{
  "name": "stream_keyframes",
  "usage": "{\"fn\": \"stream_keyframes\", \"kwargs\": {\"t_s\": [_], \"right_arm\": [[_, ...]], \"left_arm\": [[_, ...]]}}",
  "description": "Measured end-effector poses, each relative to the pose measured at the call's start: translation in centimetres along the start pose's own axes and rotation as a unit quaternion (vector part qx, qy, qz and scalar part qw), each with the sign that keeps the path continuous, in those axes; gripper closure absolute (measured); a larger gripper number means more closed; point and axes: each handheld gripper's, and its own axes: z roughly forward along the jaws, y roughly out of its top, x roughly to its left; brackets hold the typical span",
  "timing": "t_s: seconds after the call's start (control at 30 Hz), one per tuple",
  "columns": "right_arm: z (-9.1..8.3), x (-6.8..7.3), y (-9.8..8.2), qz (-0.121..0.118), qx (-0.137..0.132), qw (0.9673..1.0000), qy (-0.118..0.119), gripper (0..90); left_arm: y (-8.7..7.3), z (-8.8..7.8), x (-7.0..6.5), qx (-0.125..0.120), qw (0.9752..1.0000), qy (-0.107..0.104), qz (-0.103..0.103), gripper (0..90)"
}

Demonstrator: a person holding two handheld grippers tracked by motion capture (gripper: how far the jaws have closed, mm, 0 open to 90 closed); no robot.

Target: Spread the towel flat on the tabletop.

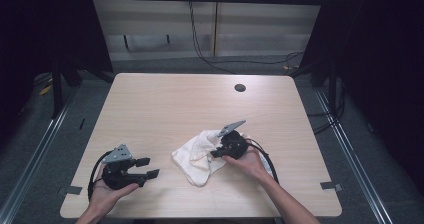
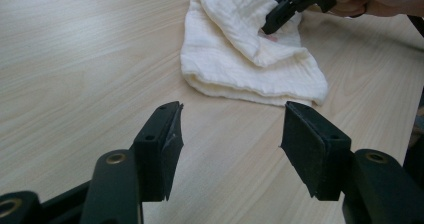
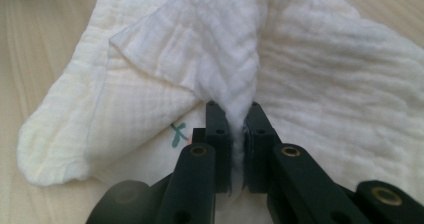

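1. The cloth (image 1: 197,156) is seen crumpled at lower centre of the table (image 1: 165,104).
2. A fold is pinched by the right gripper (image 1: 214,154), held low.
3. The left gripper (image 1: 150,167), lower left, is held level, jaws apart, empty.

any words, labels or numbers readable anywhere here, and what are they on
No readable text anywhere.
White cloth: a small green stitched mark beside the right gripper fingers, too small and partly hidden to read.
Same cloth in the left gripper view: a faint pink mark, blurred.
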Motion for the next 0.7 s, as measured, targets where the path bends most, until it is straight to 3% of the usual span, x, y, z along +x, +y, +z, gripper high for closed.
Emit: {"fn": "stream_keyframes", "kwargs": {"t_s": [0.13,0.23,0.53,0.63,0.7], "right_arm": [[0.2,1.4,0.0,-0.004,0.006,1.0000,0.006,84.3],[0.4,2.5,0.0,-0.012,0.008,0.9997,0.017,84.4],[1.0,4.6,0.1,-0.024,0.004,0.9992,0.030,84.4],[1.1,5.6,0.0,-0.023,0.010,0.9988,0.042,84.4],[1.2,6.2,0.0,-0.024,0.014,0.9985,0.048,84.3]], "left_arm": [[-0.1,0.1,0.1,0.002,0.9999,0.009,-0.004,39.3],[-0.2,0.2,0.3,0.003,0.9999,0.004,-0.015,39.1],[-0.3,0.4,0.0,0.012,0.9999,0.004,-0.004,39.8],[-0.4,0.4,0.1,0.012,0.9999,-0.007,-0.010,39.7],[-0.6,0.4,0.1,0.017,0.9998,0.000,-0.009,39.8]]}}
